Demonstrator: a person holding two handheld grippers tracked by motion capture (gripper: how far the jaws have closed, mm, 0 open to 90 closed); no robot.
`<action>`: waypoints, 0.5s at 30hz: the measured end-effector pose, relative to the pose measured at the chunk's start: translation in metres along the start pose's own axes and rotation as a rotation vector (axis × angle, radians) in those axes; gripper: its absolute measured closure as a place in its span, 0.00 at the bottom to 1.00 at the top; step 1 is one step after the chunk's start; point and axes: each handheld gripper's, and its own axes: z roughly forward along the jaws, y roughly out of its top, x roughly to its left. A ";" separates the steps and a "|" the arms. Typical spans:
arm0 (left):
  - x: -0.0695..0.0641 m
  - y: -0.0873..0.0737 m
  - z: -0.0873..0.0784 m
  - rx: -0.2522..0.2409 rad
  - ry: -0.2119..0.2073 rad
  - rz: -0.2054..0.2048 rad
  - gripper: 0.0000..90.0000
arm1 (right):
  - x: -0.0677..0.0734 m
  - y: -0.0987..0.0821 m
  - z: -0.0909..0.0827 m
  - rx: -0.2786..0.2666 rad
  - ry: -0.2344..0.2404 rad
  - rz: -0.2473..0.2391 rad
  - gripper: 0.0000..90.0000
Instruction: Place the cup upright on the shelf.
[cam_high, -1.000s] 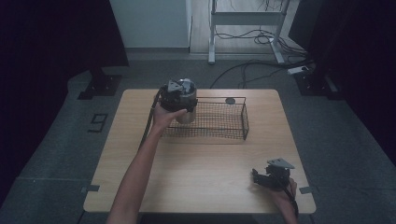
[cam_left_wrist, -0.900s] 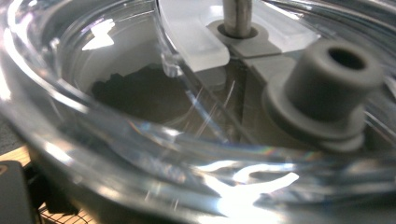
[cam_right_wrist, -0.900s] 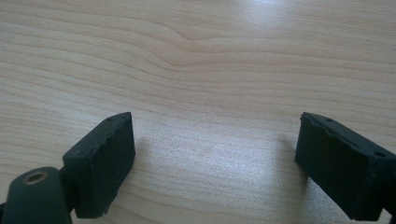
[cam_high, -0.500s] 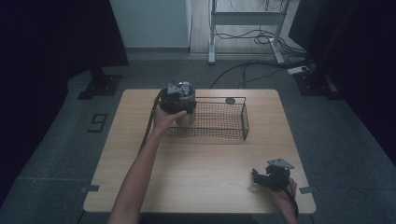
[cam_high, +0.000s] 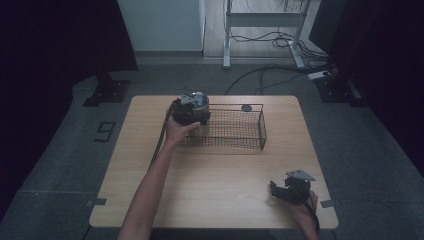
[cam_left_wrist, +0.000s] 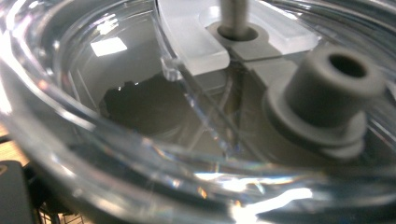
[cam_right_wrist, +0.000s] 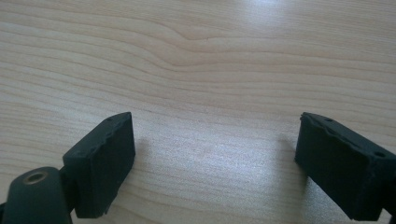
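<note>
My left gripper (cam_high: 192, 107) is at the left end of the wire basket (cam_high: 235, 129) on the worktop (cam_high: 210, 180), right on a clear glass jar (cam_high: 200, 125) that sits at that end of the basket, and I cannot tell if its jaws pinch the jar. From the left gripper view I look down on the jar's see-through lid (cam_left_wrist: 140, 116) with a grey knob (cam_left_wrist: 327, 93). My right gripper (cam_high: 292, 187) rests near the front right corner of the worktop, well apart from the basket, its jaws spread wide with nothing between them
</note>
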 end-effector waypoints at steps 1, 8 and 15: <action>0.000 -0.001 0.001 0.002 0.002 0.002 0.04 | 0.000 0.000 0.000 0.000 0.000 0.000 0.13; -0.002 -0.006 0.006 0.004 0.007 -0.005 0.04 | 0.000 0.000 0.000 0.000 0.000 0.000 0.13; -0.004 -0.011 0.011 0.011 0.014 -0.008 0.04 | 0.000 -0.001 -0.001 -0.002 -0.002 0.003 0.14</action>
